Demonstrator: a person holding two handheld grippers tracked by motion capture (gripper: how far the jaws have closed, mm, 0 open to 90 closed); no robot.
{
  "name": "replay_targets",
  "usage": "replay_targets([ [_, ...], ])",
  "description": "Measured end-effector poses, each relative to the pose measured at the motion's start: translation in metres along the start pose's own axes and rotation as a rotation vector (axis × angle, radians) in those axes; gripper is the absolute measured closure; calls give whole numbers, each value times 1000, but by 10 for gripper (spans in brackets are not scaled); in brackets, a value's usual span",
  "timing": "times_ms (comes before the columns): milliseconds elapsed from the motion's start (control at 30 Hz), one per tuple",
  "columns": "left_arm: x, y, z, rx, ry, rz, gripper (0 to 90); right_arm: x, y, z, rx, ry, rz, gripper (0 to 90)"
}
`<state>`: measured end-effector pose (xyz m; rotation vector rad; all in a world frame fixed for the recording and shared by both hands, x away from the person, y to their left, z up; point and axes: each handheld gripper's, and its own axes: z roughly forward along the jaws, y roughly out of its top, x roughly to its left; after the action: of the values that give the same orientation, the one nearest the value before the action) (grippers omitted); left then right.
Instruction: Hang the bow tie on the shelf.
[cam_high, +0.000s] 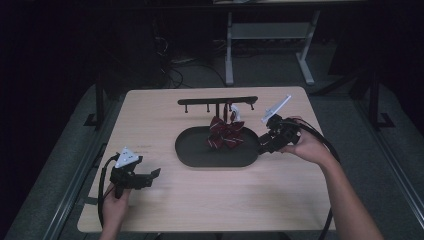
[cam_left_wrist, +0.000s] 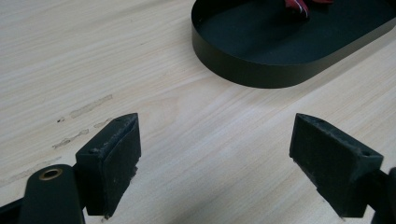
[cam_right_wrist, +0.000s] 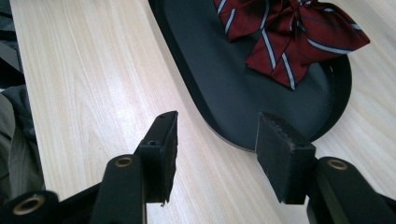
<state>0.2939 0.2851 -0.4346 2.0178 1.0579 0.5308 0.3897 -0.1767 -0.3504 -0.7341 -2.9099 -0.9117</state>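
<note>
Centrally, red striped bow tie (cam_high: 226, 133) lies in black oval tray (cam_high: 192, 155), right gripper (cam_high: 263, 145) jaws apart astride tray's rim, empty, left gripper (cam_high: 150, 176) wide open, empty, tray ahead of its fingers.

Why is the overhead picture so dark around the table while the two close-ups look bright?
High view: light falls on the table, the room behind stays black. Left gripper view: bright wood, slightly soft jaws. Right gripper view: the striped bow is fairly sharp, the tray matte, without glare.
</note>
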Motion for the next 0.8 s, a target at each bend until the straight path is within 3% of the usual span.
replay_targets([
  [800,-1,0,-1,0,1,3,163,1,-33,11,5,14,36,478],
])
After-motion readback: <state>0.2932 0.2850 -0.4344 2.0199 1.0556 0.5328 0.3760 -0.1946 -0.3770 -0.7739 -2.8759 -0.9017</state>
